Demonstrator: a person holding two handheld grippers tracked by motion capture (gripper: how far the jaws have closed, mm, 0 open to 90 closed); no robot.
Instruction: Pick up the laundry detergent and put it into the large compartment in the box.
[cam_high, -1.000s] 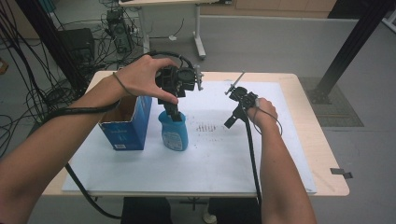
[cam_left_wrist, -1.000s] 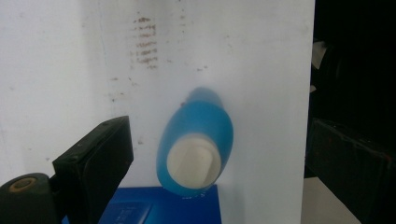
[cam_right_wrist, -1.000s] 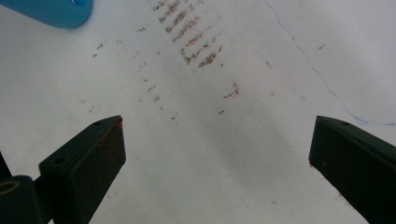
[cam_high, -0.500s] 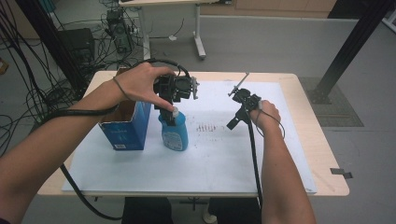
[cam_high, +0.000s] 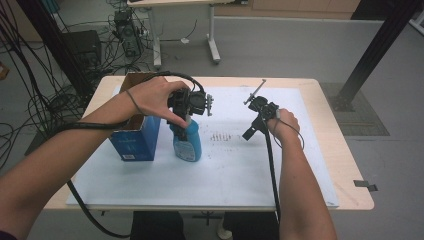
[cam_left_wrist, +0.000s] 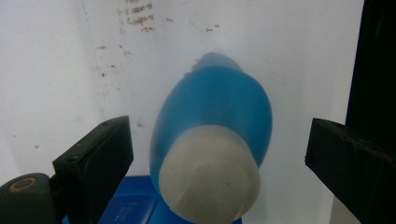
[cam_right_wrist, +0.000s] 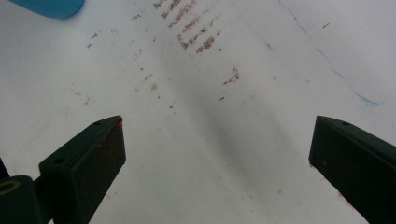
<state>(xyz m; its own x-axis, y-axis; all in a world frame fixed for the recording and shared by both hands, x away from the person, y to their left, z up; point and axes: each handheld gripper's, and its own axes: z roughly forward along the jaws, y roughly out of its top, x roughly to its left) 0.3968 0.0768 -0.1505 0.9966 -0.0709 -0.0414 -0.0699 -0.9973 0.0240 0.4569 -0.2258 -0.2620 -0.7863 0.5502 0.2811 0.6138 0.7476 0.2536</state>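
On the stained white mat (cam_high: 220, 165), both grippers' jaws wide, left gripper (cam_high: 186, 131) over blue bottle (cam_high: 187, 142).

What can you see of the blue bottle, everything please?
The blue bottle stands upright on the white mat, close beside the blue cardboard box. Its body looks like glossy blue plastic, oval in section, narrowing to a pale, whitish cap. A lighter label shows on its front. The left gripper sits over it from above, jaws open on either side of the cap with gaps on both sides, not touching.
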